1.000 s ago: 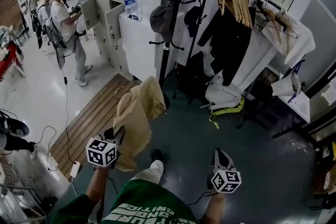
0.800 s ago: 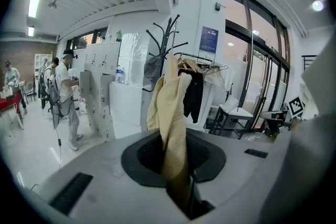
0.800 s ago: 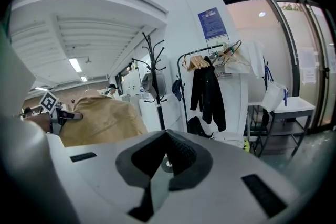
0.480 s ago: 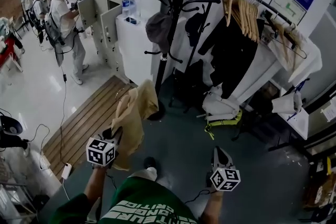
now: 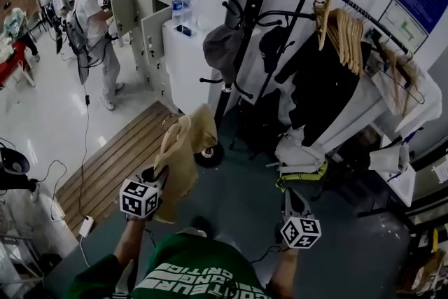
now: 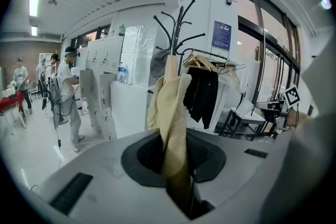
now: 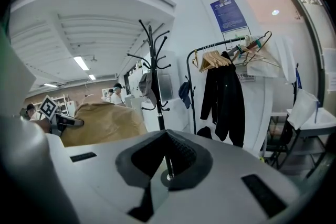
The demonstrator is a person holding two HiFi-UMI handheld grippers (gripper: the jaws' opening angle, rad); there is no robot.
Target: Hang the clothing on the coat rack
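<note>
A tan garment (image 5: pixel 184 150) hangs up and forward from my left gripper (image 5: pixel 152 182), which is shut on its lower end. In the left gripper view the tan garment (image 6: pixel 171 128) rises out of the closed jaws. The black coat rack (image 5: pixel 236 31) stands ahead against the white wall, with a grey cap (image 5: pixel 222 49) on one hook and a dark item (image 5: pixel 271 42) on another. The tan garment sits below and in front of the rack's hooks, apart from them. My right gripper (image 5: pixel 294 203) is shut and holds nothing, low at the right. From the right gripper view the coat rack (image 7: pixel 152 73) stands left of centre.
A black rail (image 5: pixel 343 3) with wooden hangers (image 5: pixel 346 28) and a black jacket (image 5: pixel 315 84) stands right of the rack. White lockers (image 5: pixel 150 17) and a white cabinet (image 5: pixel 189 56) are at left. People (image 5: pixel 91 24) stand at far left. Cables (image 5: pixel 84 150) run over the floor.
I have stepped closer to the coat rack, which now stands larger and nearer. The tan garment stays held in the left gripper; the right gripper keeps its place.
</note>
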